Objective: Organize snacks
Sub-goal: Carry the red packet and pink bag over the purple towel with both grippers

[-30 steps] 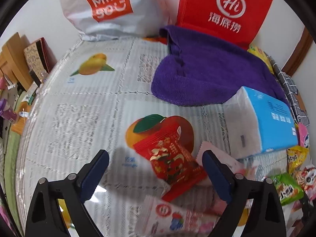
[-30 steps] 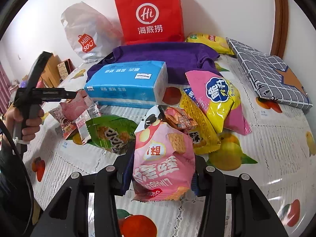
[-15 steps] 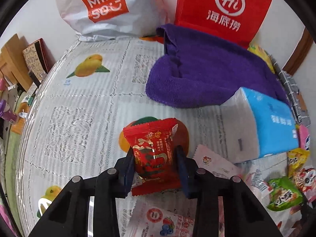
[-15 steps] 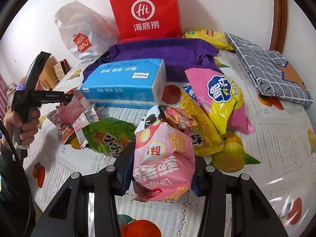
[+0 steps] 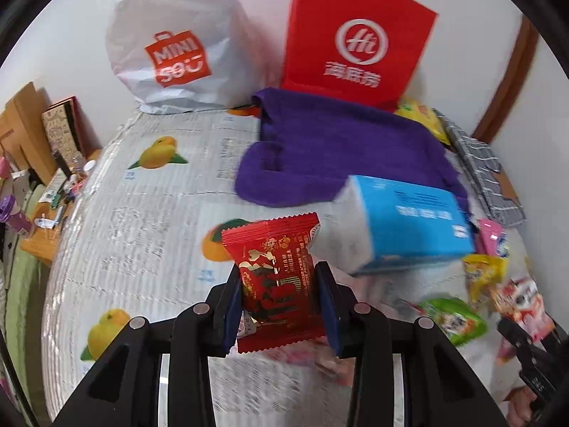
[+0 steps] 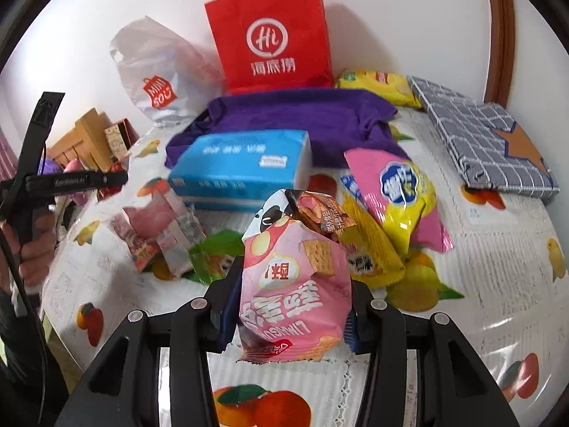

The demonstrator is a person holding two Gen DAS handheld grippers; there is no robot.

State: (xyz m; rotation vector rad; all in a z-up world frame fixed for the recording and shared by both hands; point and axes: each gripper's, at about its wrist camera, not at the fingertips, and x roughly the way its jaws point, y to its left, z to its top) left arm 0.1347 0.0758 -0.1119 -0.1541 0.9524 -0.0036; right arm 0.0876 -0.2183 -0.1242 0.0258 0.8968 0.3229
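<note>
My left gripper (image 5: 279,297) is shut on a red snack packet (image 5: 275,277) and holds it upright above the fruit-print tablecloth (image 5: 149,220). My right gripper (image 6: 290,302) is shut on a pink cracker bag (image 6: 291,291), lifted off the table. Below and beyond it lies a heap of snacks: a green packet (image 6: 213,252), pink sachets (image 6: 156,227), a yellow bag (image 6: 370,245) and a pink-and-yellow chip bag (image 6: 402,192). The left gripper's handle (image 6: 46,181), in a hand, shows at the left edge of the right wrist view.
A blue tissue pack (image 6: 242,170) lies mid-table before a purple towel (image 6: 302,117). A red paper bag (image 6: 274,39) and a white plastic bag (image 6: 156,71) stand against the wall. A checked grey pouch (image 6: 487,142) lies at the right, a yellow chip bag (image 6: 377,85) behind it.
My left gripper closed on the red packet lying on the cloth and lifted it off the table. The right gripper rose slightly, still holding the pink bag.
</note>
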